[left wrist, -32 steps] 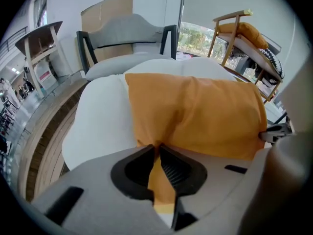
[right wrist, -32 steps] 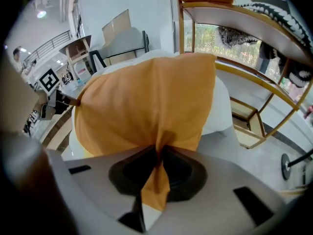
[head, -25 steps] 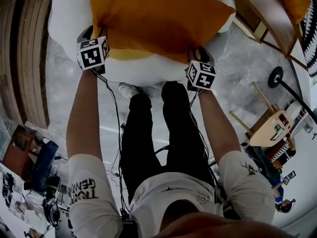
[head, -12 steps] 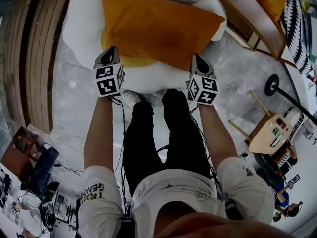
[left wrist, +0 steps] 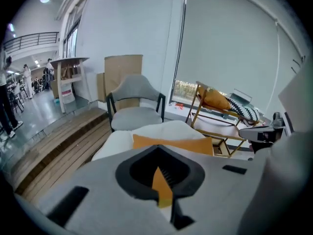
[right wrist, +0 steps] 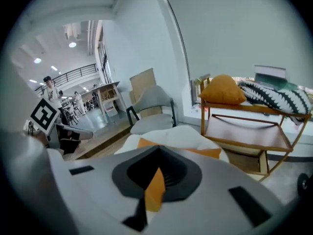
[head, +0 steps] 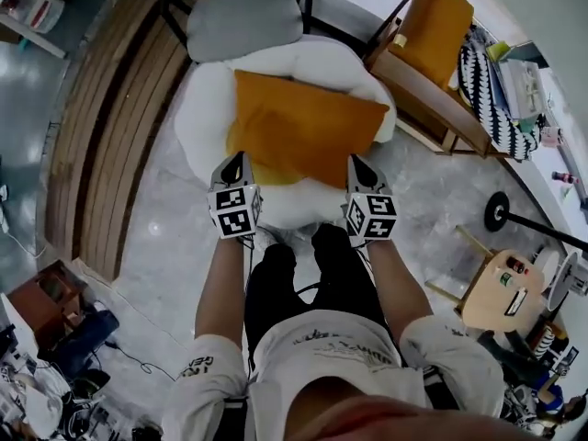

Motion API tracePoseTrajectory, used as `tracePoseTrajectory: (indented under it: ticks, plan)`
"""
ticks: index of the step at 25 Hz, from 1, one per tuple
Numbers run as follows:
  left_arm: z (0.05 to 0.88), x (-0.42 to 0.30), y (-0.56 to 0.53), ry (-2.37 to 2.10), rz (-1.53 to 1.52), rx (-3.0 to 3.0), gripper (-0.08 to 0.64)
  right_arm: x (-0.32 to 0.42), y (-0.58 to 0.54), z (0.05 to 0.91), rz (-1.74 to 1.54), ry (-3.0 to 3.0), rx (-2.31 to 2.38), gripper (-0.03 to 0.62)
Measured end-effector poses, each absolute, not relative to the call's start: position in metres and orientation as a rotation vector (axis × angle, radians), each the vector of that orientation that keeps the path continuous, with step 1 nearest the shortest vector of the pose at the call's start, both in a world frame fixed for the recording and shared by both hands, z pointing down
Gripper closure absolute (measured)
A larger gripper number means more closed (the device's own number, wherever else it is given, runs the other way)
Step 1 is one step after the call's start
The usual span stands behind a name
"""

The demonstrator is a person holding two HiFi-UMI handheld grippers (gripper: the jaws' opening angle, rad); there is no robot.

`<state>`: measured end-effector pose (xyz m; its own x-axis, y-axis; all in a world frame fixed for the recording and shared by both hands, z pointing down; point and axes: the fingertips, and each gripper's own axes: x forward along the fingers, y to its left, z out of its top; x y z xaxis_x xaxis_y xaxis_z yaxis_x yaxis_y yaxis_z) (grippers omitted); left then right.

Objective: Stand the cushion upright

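Note:
The orange cushion (head: 303,122) lies tilted on a white round padded seat (head: 207,108). My left gripper (head: 237,159) is at its near left corner and my right gripper (head: 358,162) at its near right corner. In the left gripper view only a strip of the cushion (left wrist: 171,143) shows past the left gripper (left wrist: 161,180), whose jaws have just closed further on a wedge of orange fabric. The right gripper view shows the same: the cushion (right wrist: 205,152) beyond, and the right gripper (right wrist: 155,187) shut on an orange wedge.
A grey chair (head: 243,16) stands behind the white seat. A wooden-framed chair with a second orange cushion (head: 441,26) is at the right, beside a striped cushion (head: 482,81). A wooden step (head: 101,136) runs along the left. A small wooden table (head: 510,278) is at the right.
Both grippers closed at the cushion's near corners and rose. The head view has pulled up and back, so the whole seat and the grey chair now show.

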<state>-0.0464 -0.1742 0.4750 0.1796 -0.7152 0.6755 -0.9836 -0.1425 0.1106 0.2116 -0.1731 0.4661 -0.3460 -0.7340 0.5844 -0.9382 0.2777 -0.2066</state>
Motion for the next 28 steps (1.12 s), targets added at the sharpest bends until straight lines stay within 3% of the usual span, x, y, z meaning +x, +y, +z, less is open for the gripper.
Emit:
tracePoseTrajectory:
  ticks: [17, 28]
  plan:
    - [0.191, -0.022, -0.187, -1.844, 0.379, 2.112, 0.540, 0.183, -0.210, 0.190, 0.502, -2.599, 1.635, 0.566]
    - [0.062, -0.038, -0.182, -2.002, 0.259, 2.206, 0.540, 0.160, -0.222, 0.070, 0.320, -2.769, 1.611, 0.566]
